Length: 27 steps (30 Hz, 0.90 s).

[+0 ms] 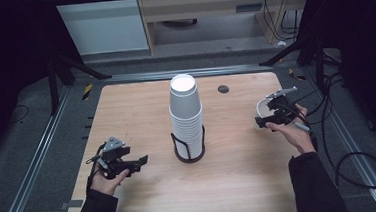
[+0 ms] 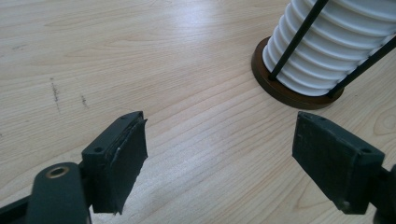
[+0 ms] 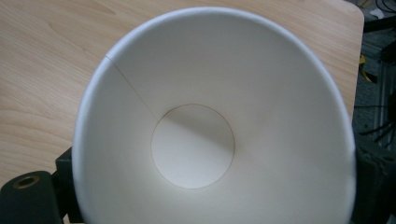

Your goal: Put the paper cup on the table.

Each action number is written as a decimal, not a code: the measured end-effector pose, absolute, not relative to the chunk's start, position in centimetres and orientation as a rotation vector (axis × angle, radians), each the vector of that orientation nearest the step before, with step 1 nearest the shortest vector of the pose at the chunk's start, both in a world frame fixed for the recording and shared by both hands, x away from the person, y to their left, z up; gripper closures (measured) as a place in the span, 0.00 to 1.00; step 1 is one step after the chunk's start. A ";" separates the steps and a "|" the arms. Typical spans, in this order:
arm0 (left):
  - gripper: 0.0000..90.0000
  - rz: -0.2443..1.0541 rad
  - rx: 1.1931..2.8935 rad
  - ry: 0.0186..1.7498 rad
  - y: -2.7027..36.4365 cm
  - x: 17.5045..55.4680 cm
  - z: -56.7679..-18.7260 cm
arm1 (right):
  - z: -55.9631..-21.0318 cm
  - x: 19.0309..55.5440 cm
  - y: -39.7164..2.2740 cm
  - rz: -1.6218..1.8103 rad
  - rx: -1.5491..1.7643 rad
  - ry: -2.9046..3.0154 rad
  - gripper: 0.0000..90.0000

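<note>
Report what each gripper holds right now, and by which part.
The right gripper holds a single white paper cup, its fingers pressed on opposite sides of the cup's wall, mouth facing the camera. The left gripper is open and holds nothing.

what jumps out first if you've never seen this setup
The tall stack of white paper cups stands in a dark wire holder at the middle of the wooden table. At the table's right side, the right gripper is shut on a single white cup, its open mouth facing that gripper's camera. The left gripper is open near the holder's base.
</note>
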<state>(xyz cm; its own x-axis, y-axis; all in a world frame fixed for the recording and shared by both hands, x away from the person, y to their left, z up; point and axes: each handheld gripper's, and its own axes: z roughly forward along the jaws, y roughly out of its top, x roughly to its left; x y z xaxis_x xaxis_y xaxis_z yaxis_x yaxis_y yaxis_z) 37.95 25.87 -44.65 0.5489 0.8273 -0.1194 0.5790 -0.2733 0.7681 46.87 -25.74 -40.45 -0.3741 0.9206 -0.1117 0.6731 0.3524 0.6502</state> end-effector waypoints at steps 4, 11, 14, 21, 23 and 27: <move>0.19 0.399 1.981 1.145 26.1 38.0 -44.7 | -40.9 47.2 -25.7 0.670 1.404 2.170 0.10; 0.19 0.403 1.976 1.148 26.2 38.0 -44.6 | -41.8 47.7 -25.8 0.585 1.414 2.190 0.10; 0.19 0.407 1.978 1.143 26.2 38.0 -44.5 | -42.0 47.8 -25.8 0.575 1.418 2.194 0.10; 0.19 0.413 1.978 1.135 26.1 37.9 -44.4 | -42.5 48.1 -25.9 0.543 1.429 2.207 0.10; 0.19 0.414 1.981 1.132 26.1 37.9 -44.4 | -42.7 48.2 -26.0 0.552 1.438 2.208 0.10; 0.19 0.414 1.983 1.129 26.0 37.9 -44.4 | -43.3 48.2 -25.9 0.544 1.442 2.223 0.10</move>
<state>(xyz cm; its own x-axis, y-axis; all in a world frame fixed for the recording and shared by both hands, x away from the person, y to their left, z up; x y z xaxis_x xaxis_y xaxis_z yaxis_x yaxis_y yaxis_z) 37.88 26.04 -44.45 0.5482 0.8303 -0.1004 0.5689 -0.2821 0.7725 48.21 -25.94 -43.33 -0.3646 0.9201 -0.1432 0.7501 0.3814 0.5403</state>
